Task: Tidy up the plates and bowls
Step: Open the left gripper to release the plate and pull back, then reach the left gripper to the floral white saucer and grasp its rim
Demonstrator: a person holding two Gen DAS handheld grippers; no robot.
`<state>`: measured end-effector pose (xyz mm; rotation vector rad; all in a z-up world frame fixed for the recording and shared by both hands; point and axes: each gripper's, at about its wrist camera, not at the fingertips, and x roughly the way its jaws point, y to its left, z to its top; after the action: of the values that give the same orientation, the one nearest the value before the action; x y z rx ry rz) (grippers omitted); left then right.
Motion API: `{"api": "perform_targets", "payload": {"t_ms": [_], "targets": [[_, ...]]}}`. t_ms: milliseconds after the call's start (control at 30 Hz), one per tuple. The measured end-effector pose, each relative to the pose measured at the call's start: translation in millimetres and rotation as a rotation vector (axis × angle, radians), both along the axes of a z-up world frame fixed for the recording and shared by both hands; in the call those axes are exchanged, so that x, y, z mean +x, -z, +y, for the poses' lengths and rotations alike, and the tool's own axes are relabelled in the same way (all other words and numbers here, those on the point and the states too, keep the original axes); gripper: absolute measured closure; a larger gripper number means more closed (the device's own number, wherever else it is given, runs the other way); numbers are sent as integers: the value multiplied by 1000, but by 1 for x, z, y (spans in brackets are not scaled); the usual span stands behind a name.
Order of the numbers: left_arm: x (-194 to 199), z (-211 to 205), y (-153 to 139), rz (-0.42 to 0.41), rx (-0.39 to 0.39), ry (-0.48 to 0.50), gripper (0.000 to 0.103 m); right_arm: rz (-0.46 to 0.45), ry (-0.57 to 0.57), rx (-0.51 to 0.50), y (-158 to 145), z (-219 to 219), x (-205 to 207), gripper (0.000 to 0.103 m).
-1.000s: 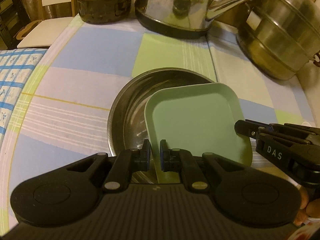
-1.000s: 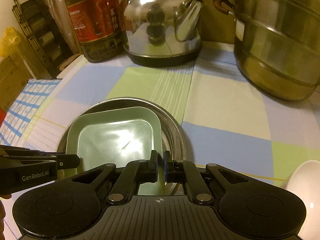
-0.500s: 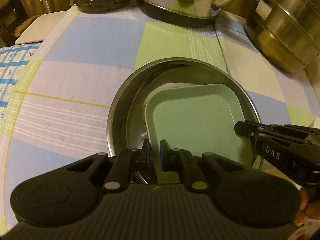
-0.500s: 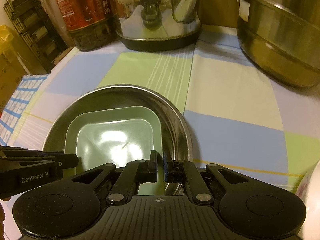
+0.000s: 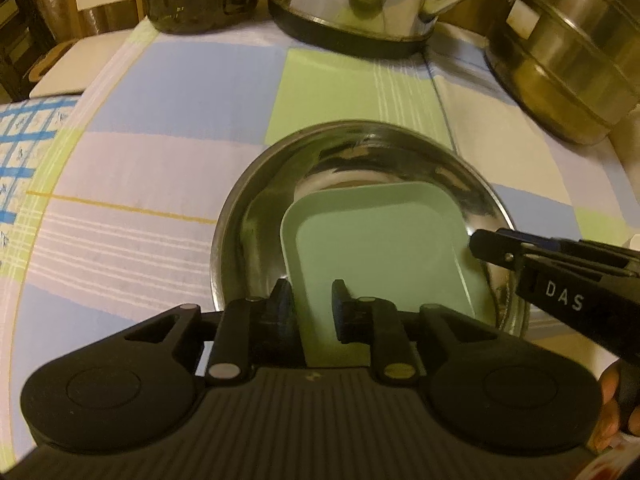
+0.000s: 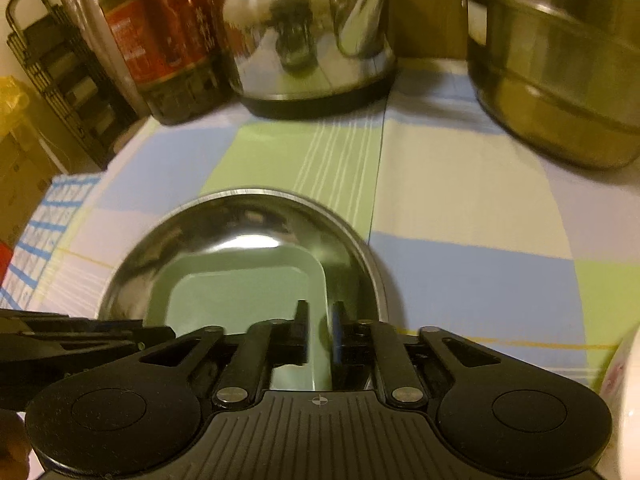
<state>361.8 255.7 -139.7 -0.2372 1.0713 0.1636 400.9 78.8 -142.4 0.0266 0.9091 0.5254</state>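
Pale green square plastic plate (image 5: 376,248) lies flat inside the round stainless-steel bowl (image 5: 260,216) on the checked cloth. Left gripper (image 5: 312,300) straddles its 7 o'clock rim and right gripper (image 6: 320,320) its 5 o'clock rim. Both sets of jaws are opening, a narrow gap with the rim between and the pads looking clear of it. Judged: release under way; both hands equally near, and the way out is straight back toward 6 o'clock.
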Motion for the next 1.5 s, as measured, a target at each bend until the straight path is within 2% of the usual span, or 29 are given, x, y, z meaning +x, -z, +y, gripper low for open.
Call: {"api": "perform_targets", "payload": {"t_ms": [33,67,167,367,600,667,733,833,1300,1500], "targets": [[-1,-1,-2,-4,5,2,81,-8,-1,9,-3,-1,-1,70],[-1,-2,-4,-10,11,4,81,-14,-1,18,-6,-2,-3,68],[-5,-10,-17,-41,34,21,81,-35,5,46,-16,-7,-10,66],[-34,-34,-47,-106,90,63,72,-69,15,120,-42,-29,-33,66],[-86,-65,-74,-136,68,77,67,-73,23,199,-67,-71,-77,62],[-101,-74,-78,-140,68,81,66,-67,26,220,-73,-83,-92,58],[-116,-84,-81,-138,69,84,66,-58,33,245,-77,-97,-109,43],[-138,-99,-85,-141,68,90,65,-55,37,263,-81,-115,-132,39],[-221,-172,-93,-137,55,136,65,-60,39,250,-81,-195,-231,33],[-244,-189,-91,-127,50,141,65,-69,17,196,-76,-215,-263,33]]}}
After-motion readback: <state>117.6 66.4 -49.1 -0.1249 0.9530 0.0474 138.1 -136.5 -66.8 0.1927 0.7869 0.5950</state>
